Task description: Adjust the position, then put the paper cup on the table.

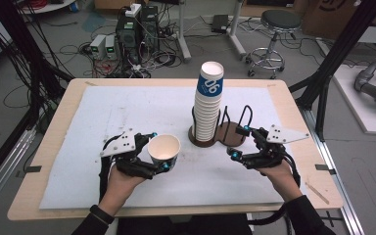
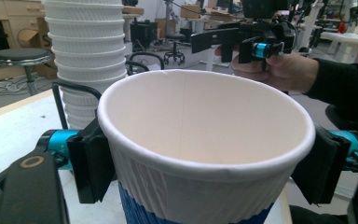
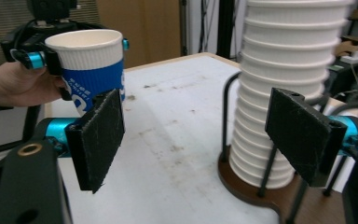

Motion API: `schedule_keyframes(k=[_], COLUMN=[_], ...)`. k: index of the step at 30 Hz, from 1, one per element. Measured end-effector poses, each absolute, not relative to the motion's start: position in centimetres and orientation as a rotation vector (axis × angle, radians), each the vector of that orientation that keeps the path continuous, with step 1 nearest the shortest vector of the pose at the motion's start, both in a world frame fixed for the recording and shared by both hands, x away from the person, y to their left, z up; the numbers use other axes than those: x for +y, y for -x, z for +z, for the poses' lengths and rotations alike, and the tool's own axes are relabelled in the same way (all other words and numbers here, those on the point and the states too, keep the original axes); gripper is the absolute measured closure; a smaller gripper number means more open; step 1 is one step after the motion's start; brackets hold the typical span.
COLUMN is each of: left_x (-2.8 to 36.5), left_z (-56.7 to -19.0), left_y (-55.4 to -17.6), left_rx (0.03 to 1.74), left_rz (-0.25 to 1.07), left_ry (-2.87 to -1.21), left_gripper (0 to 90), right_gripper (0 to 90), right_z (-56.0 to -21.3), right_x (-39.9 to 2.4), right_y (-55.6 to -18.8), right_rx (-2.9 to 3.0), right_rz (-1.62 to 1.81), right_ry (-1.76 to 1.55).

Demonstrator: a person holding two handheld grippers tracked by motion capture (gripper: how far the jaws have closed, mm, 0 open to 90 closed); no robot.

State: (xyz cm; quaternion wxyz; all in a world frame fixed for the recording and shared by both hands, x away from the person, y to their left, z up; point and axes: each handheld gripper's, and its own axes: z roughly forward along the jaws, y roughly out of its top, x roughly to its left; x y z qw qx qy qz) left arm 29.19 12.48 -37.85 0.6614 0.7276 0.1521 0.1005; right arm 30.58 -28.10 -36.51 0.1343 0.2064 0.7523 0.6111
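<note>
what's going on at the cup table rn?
A person works two handheld tools over a white mat. The left tool is clamped on a single paper cup, holding it upright by the rim, apart from the others. The right tool has its jaws open with nothing between them, beside the tall stack of cups that sits in a dark wire-post holder. The holder's second slot looks empty.

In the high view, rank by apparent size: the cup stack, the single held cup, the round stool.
1. Cup stack
2. Round stool, farther from the camera, so its true size is unsure
3. Single held cup
</note>
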Motion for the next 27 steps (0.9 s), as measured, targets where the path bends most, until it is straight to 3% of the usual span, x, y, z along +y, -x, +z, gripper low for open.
schedule_keyframes(k=[27], left_x=[12.8], left_z=[-37.7], left_y=[-29.6], left_rx=[0.396], left_rz=[0.245], left_ry=[-1.647], left_gripper=[19.1], right_gripper=[20.3], right_z=[-36.8], right_x=[-29.5], right_y=[-30.6], right_rx=[2.122], right_rz=[1.728], right_ry=[-0.657])
